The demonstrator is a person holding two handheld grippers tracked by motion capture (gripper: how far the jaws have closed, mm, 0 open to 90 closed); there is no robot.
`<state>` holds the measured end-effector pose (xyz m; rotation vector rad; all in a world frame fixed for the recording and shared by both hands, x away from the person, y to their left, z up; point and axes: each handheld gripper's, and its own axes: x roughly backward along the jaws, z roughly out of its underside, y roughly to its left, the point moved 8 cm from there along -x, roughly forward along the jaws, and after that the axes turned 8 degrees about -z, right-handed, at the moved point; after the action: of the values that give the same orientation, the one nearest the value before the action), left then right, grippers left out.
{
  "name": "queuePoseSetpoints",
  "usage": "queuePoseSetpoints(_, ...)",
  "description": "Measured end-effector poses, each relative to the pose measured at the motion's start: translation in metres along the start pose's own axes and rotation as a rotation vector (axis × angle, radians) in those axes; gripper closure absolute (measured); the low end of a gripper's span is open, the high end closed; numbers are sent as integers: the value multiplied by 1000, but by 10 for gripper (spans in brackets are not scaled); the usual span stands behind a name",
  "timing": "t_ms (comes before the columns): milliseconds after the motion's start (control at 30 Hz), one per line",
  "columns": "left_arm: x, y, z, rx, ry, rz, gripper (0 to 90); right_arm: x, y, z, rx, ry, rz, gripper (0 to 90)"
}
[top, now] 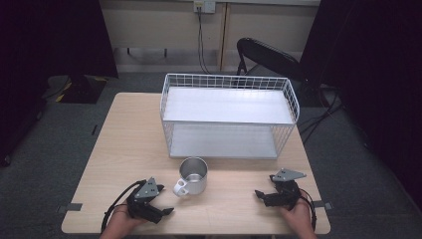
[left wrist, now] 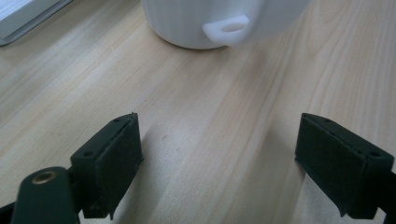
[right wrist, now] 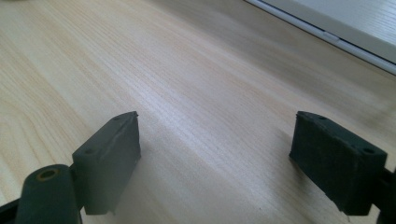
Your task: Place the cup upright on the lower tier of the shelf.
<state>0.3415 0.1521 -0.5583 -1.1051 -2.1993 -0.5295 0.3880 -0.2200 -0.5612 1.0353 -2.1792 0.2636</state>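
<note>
A white mug [top: 192, 177] with a shiny metal inside stands upright on the wooden table [top: 129, 144], just in front of the white wire rack [top: 229, 117]. Its handle [top: 180, 188] points toward the near left. My left gripper [top: 163, 200] rests on the table close to that handle, open and holding nothing. In the left gripper view the mug [left wrist: 187, 23] and its handle [left wrist: 228, 29] sit just ahead of the open left gripper [left wrist: 219, 158]. My right gripper [top: 264, 187] lies open on the table to the mug's right. The right gripper [right wrist: 215, 158] has bare wood between its jaws.
The rack has two flat white shelves and an open front; its lower shelf edge [right wrist: 336, 25] lies ahead of the right gripper. A dark folding chair [top: 268, 55] stands behind the table. Bare wood stretches to the left of the rack.
</note>
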Motion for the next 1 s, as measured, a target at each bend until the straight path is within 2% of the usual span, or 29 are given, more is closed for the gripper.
queuePoseSetpoints(167,0,0,0,18,-5,-10,149,0,0,0,1,0,-1,151)
queuePoseSetpoints(367,2,0,-2,34,34,-34,202,0,0,0,1,-1,-1,150)
queuePoseSetpoints(567,8,2,-1,80,48,-46,219,0,0,0,1,-1,-1,150)
queuePoseSetpoints(733,19,-1,-15,129,1,-51,217,0,0,0,1,-1,-1,151)
queuePoseSetpoints(867,23,-3,-24,147,-19,-61,219,0,0,0,1,-1,-2,151)
queuePoseSetpoints(1000,22,-7,-27,156,-9,-59,218,0,0,0,1,0,-1,151)
